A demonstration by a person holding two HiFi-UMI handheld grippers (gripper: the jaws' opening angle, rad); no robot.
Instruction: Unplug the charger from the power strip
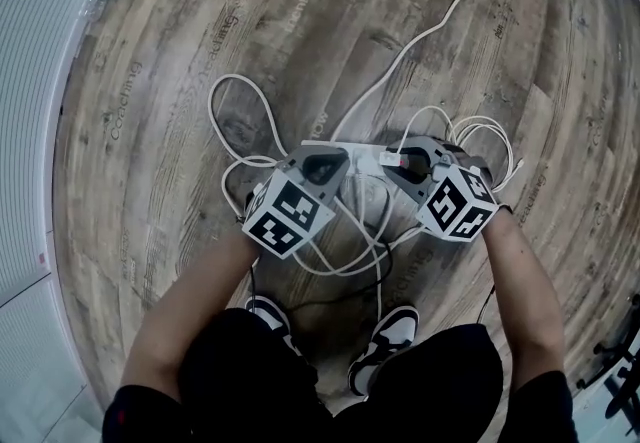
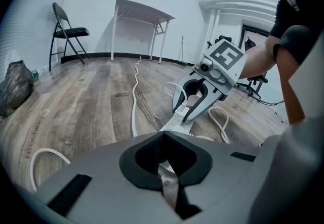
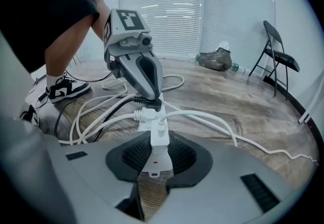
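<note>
A white power strip (image 1: 358, 153) lies on the wood floor in front of my feet, with several cables plugged into it. The white charger (image 3: 158, 139) stands at its near end in the right gripper view, a white cable rising from its top. My right gripper (image 3: 157, 160) is shut on the charger, its ribbed pads against both sides. In the left gripper view the charger (image 2: 193, 100) sits between those jaws. My left gripper (image 3: 151, 97) is shut, its tips down on the strip's other end at a black plug (image 3: 152, 102).
White cables (image 1: 240, 121) loop over the floor around the strip, and a black cable (image 3: 96, 114) runs off towards my shoes (image 1: 385, 341). A folding chair (image 2: 68, 28), a white table (image 2: 142, 15) and a dark bag (image 3: 215, 60) stand by the walls.
</note>
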